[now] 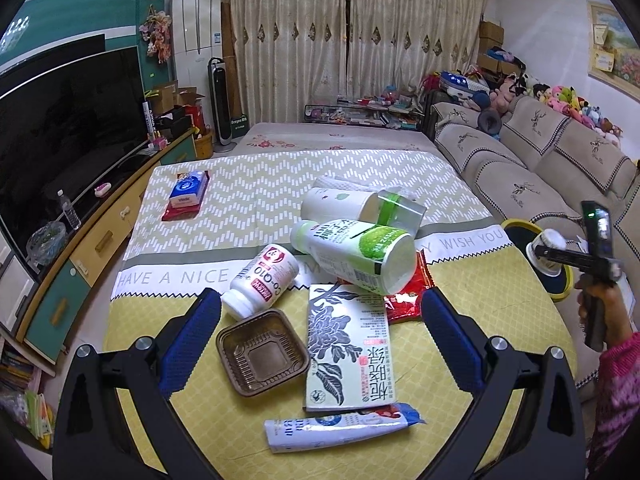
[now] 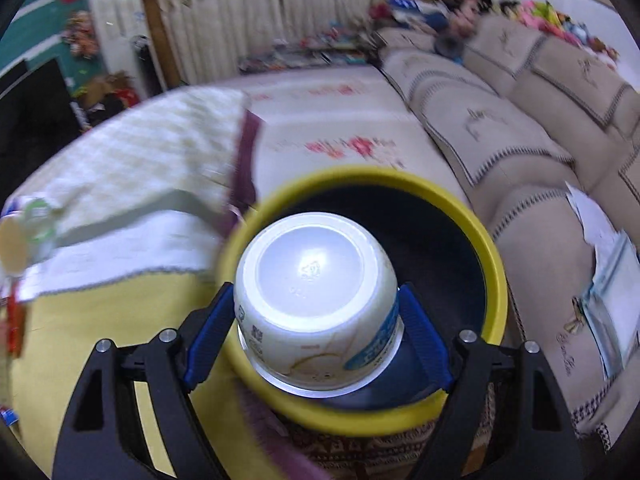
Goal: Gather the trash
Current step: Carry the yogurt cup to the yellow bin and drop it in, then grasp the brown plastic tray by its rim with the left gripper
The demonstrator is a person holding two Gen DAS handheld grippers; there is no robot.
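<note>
In the left wrist view my left gripper (image 1: 320, 304) stands open above the near end of the table, over a brown plastic tray (image 1: 262, 354) and a flat flower-print carton (image 1: 348, 348). Around them lie a white Co-Q10 bottle (image 1: 262, 280), a green-and-white bottle (image 1: 356, 254), a red wrapper (image 1: 404, 304), a paper cup (image 1: 336, 204) and a squeezed tube (image 1: 340, 426). My right gripper (image 2: 316, 292) is shut on a white plastic cup (image 2: 316, 280), bottom facing the camera, over the yellow-rimmed bin (image 2: 492, 256). The left view shows that cup (image 1: 548, 248) above the bin (image 1: 516, 224) at the table's right edge.
A blue tissue pack (image 1: 188, 194) lies at the far left of the patterned tablecloth (image 1: 280, 184). A TV (image 1: 68, 120) on a low cabinet runs along the left, a sofa (image 1: 540, 160) along the right. A person's pink sleeve (image 1: 612, 380) holds the right gripper's handle.
</note>
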